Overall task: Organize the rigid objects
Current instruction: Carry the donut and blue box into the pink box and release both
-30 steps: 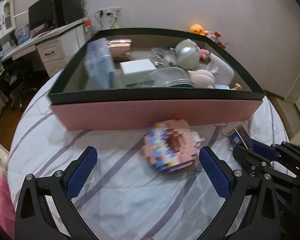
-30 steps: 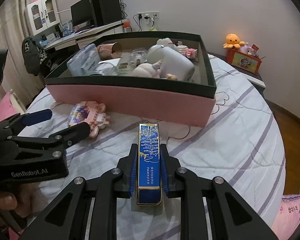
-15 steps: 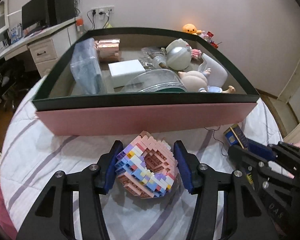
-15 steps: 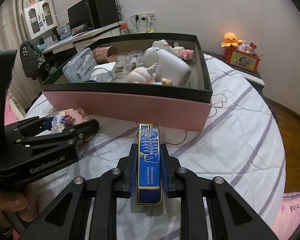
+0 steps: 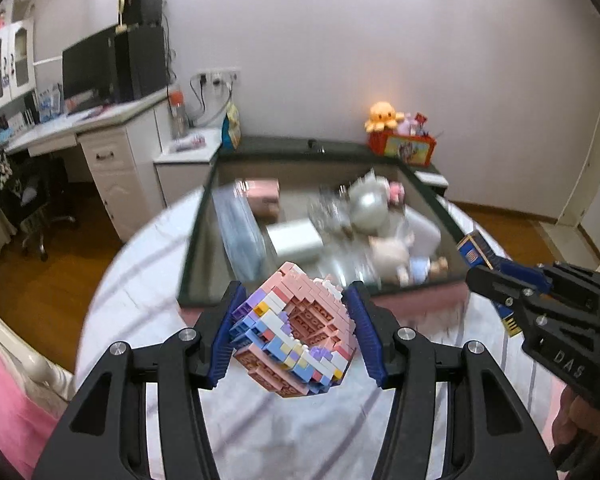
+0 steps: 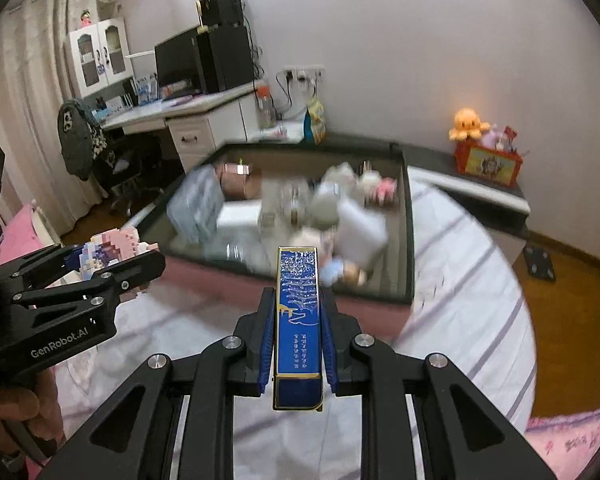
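My left gripper (image 5: 294, 330) is shut on a pink and pastel brick-built donut (image 5: 296, 332) and holds it in the air above the bed, short of the box. It also shows at the left of the right wrist view (image 6: 112, 250). My right gripper (image 6: 298, 328) is shut on a narrow blue box with gold trim (image 6: 299, 320), also lifted; that box also shows in the left wrist view (image 5: 480, 250). Ahead lies a big pink storage box with a dark rim (image 5: 198, 232), (image 6: 408, 240), holding several toys and packages, blurred by motion.
The box rests on a white bedspread with purple stripes (image 6: 472, 280). A white desk with monitor and speakers (image 5: 108, 72) stands at the back left. An orange plush octopus on a red box (image 6: 484, 148) sits by the wall. Wooden floor lies either side.
My left gripper closed on the brick donut and lifted it off the bed. Both grippers rose and tilted up, so the box now looks farther and lower.
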Motion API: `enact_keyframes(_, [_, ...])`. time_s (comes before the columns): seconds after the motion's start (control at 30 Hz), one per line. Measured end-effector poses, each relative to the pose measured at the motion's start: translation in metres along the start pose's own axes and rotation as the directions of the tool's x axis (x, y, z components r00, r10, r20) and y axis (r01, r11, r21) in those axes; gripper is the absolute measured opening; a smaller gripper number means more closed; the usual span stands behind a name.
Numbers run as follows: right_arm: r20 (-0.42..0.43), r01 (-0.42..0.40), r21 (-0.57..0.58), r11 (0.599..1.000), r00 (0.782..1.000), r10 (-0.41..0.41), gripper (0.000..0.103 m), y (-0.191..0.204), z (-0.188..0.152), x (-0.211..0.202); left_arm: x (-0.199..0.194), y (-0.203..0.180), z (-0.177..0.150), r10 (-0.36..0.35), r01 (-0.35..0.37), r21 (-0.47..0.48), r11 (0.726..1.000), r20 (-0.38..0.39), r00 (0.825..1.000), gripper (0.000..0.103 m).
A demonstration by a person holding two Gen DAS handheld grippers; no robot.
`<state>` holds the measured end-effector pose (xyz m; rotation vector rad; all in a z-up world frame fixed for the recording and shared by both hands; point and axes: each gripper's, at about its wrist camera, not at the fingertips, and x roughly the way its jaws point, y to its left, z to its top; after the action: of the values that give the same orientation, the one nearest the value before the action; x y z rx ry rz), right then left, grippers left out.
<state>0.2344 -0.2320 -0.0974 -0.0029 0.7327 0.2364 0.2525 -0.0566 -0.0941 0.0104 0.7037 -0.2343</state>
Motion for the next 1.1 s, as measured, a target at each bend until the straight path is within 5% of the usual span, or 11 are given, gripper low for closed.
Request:
enact_keyframes(0.57, [0.072, -0.048, -0.016, 0.999, 0.996, 0.049, 0.021, -0.009, 0.105, 0.044, 0.046, 0.018, 0.108, -0.025, 0.024, 0.008, 1.000, 0.108, 0.994, 0.054])
enact_keyframes(1.1, [-0.082, -0.057, 0.047, 0.997, 0.995, 0.060, 0.021, -0.032, 0.114, 0.134, 0.143, 0.011, 0.109, -0.021, 0.023, 0.030, 0.999, -0.067, 0.998, 0.054])
